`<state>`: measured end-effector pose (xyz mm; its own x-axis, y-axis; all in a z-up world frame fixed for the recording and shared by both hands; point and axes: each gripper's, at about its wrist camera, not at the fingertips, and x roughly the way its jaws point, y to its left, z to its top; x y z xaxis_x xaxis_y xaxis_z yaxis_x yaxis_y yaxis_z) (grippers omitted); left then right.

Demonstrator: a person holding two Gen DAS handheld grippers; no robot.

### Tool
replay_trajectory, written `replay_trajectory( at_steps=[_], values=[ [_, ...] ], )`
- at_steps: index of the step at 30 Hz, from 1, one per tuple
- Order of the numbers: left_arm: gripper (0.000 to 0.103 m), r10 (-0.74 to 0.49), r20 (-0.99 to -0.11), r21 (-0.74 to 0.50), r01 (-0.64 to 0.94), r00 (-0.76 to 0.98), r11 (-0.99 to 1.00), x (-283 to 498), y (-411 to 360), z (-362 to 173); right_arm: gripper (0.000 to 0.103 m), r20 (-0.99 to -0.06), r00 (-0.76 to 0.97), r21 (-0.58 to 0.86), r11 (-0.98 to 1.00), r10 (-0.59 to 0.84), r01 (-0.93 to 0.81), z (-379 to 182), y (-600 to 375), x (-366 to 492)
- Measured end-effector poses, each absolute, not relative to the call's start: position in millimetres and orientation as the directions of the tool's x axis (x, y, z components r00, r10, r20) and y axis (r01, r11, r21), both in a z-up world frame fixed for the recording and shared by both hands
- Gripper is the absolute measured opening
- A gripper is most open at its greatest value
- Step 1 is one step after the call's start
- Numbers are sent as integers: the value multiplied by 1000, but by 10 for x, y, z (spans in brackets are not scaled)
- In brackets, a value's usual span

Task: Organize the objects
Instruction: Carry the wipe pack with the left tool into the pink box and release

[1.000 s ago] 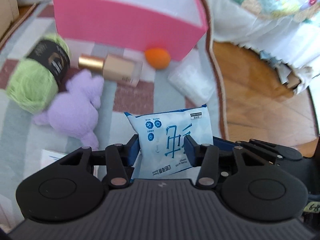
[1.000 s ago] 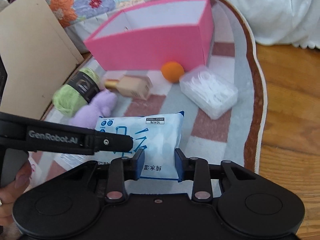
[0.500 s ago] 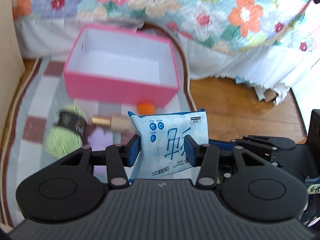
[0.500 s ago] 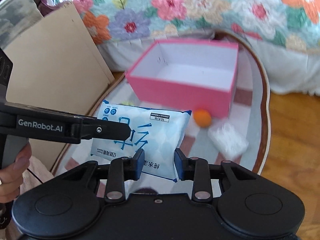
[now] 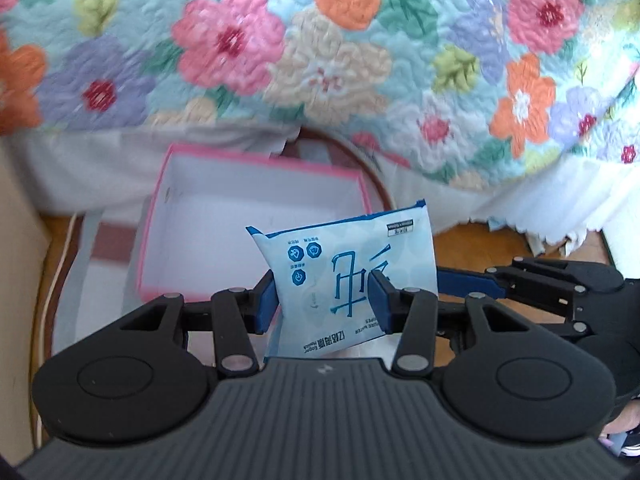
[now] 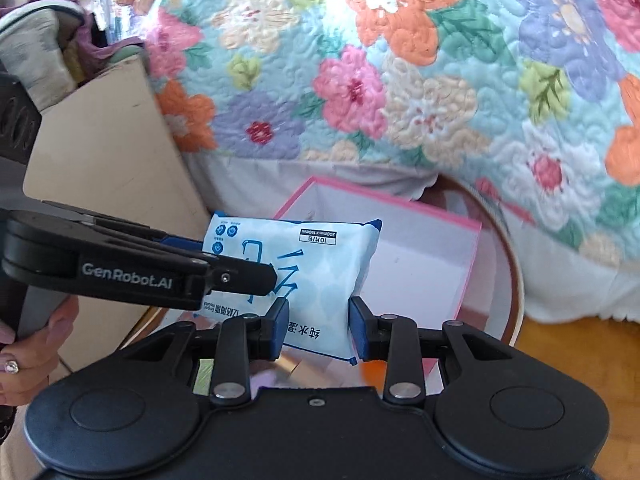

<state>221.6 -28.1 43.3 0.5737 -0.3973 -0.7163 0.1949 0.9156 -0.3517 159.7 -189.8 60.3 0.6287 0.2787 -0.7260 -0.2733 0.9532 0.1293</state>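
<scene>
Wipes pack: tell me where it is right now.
The wipes pack is off the rug, pinched between the fingers of both grippers, in front of the open pink box below the flowered quilt.

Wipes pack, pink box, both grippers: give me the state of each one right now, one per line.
Wipes pack: sealed, held in the air by both grippers, in front of the box.
Pink box: open top, what shows of its inside is empty.
Left gripper: shut on the pack.
Right gripper: shut on the pack.
</scene>
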Motion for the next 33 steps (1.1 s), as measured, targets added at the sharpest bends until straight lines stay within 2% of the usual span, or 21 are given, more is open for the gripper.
replay_trajectory(
  at_steps=[7,18,29,33],
  values=[
    [46,-394,-741,-345,196,544,918,3023,-348,-91,39,-739,628,147,967,246,-206,132,-2032,2283],
    [46,-425,-794,-395,162,434,904,3938,-595,-974,40,-828,528,167,982,187,-87,-717,-2345,3013],
    [50,-456,-804,-456,98,382,885,4291,-674,-1375,40,-874,481,20,994,71,-111,-989,-2321,3367],
    [57,-435,-815,-445,68,383,893,4362,-734,-1471,40,-870,493,-55,990,17,-130,-1069,-2241,3432]
  ],
)
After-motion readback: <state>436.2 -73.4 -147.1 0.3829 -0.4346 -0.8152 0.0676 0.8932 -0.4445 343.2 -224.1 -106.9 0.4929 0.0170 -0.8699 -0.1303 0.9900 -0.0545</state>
